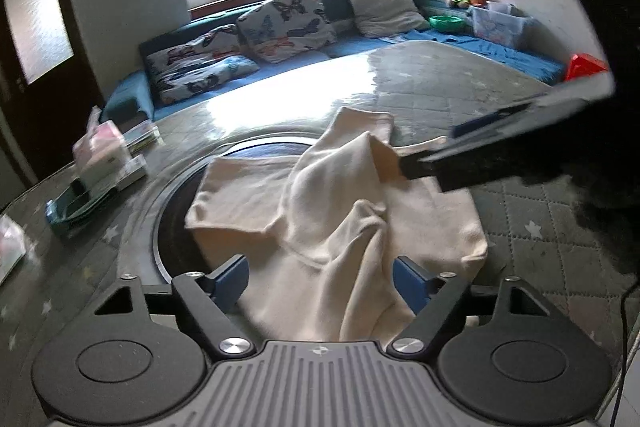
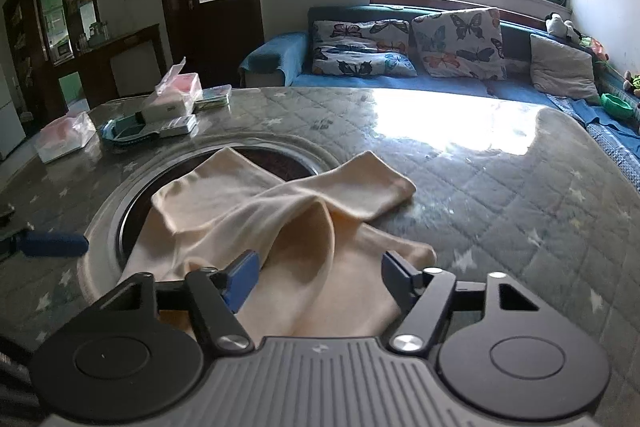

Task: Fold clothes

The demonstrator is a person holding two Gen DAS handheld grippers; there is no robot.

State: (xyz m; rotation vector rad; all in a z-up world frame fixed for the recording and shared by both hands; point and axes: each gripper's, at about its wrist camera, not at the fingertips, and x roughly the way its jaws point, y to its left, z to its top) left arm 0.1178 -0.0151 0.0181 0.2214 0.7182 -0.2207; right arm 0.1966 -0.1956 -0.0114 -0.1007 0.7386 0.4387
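A cream garment lies rumpled on the quilted table, partly over a dark round inset. In the left wrist view my left gripper is open, and a raised fold of the cloth runs between its blue pads and under its body. My right gripper reaches in from the right, its tip against the garment's upper fold. In the right wrist view the right gripper stands open over a bunched ridge of the garment. One blue finger of the left gripper shows at the far left.
Tissue boxes, a white box and a dark tray sit at the table's left side. A blue sofa with butterfly cushions runs behind the table. A plastic bin and a red object lie at the right.
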